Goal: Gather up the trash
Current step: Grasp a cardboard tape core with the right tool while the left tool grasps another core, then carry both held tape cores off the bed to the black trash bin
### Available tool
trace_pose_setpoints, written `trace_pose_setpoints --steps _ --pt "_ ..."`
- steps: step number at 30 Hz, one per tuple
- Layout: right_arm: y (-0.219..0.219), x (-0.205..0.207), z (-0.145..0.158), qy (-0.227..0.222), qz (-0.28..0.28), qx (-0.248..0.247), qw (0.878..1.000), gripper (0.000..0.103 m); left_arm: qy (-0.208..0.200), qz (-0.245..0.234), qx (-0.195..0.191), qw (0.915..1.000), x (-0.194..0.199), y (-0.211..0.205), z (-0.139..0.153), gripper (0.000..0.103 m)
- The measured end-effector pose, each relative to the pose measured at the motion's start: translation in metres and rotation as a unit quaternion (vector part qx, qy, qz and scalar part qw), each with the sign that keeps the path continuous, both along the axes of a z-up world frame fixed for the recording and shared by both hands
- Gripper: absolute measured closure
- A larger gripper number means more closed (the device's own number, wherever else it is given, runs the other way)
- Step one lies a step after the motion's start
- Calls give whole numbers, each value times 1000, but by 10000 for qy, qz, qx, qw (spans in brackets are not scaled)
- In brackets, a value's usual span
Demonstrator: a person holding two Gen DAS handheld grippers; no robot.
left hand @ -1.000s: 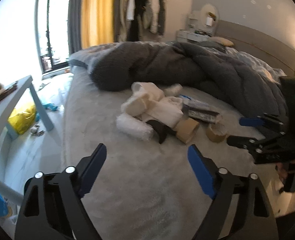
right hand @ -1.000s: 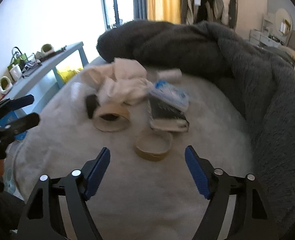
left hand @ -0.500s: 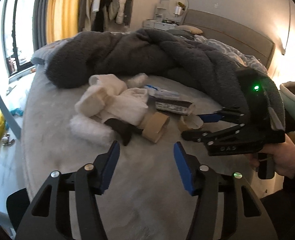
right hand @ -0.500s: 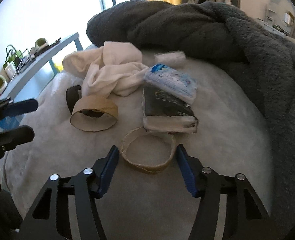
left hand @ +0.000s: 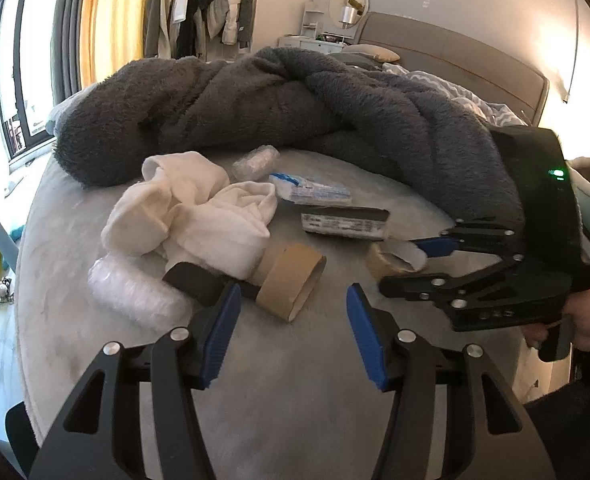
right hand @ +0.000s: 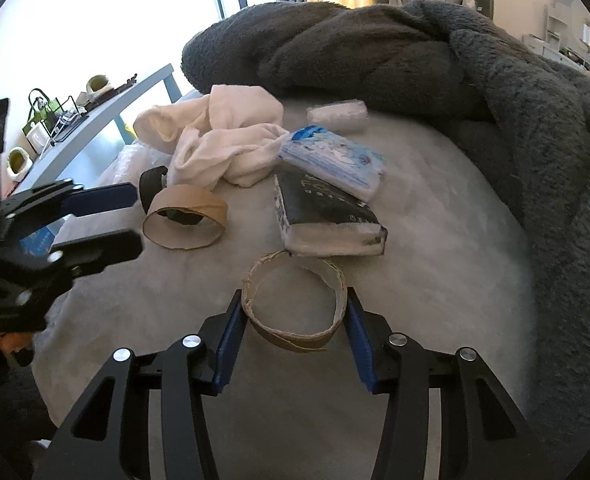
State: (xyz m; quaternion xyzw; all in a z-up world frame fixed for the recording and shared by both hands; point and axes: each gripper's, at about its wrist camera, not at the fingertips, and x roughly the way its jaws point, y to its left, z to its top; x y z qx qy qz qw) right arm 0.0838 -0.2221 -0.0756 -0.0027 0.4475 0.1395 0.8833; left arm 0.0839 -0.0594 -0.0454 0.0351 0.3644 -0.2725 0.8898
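Note:
Trash lies on the grey bed (left hand: pixel 295 392). My right gripper (right hand: pixel 293 320) has its blue pads against both sides of a flat cardboard tape ring (right hand: pixel 295 338); the ring (left hand: pixel 395 258) also shows in the left wrist view between the right gripper (left hand: pixel 411 264) fingers. My left gripper (left hand: pixel 293 316) is open and empty, just short of a taller brown cardboard roll (left hand: pixel 291 280), which also shows in the right wrist view (right hand: pixel 185 222). A black packet (right hand: pixel 327 216), a blue-white tissue pack (right hand: pixel 333 162), white cloth (left hand: pixel 199 216) and plastic wrap (left hand: pixel 129 294) lie around.
A heaped dark grey fleece blanket (left hand: pixel 295 112) covers the far side of the bed. A black band (left hand: pixel 193 282) lies under the brown roll. A blue-grey side table (right hand: pixel 95 108) with small items stands left of the bed. The left gripper (right hand: pixel 95 220) shows in the right wrist view.
Both grippers have moved forward to the trash. My right gripper has narrowed from wide open onto the flat ring. My left gripper has narrowed a little and come near the brown roll.

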Motion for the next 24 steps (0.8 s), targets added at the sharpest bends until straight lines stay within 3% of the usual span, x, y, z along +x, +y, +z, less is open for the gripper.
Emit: trace_pose_setpoints --steps 14,19,21,24 --pt "-36 -18 9 -66 -142 119 9998 54 28 103 22 9999 15 -19 -8 60" --pt "-43 -19 13 -134 -205 142 9996 54 96 230 79 9997 18 -19 -13 68" --pt "-44 -19 15 -173 -230 160 9995 54 140 208 32 9997 19 -19 -12 77" --pt "-40 -17 23 -275 -222 192 9992 54 223 140 -102 9996 17 -18 -12 80"
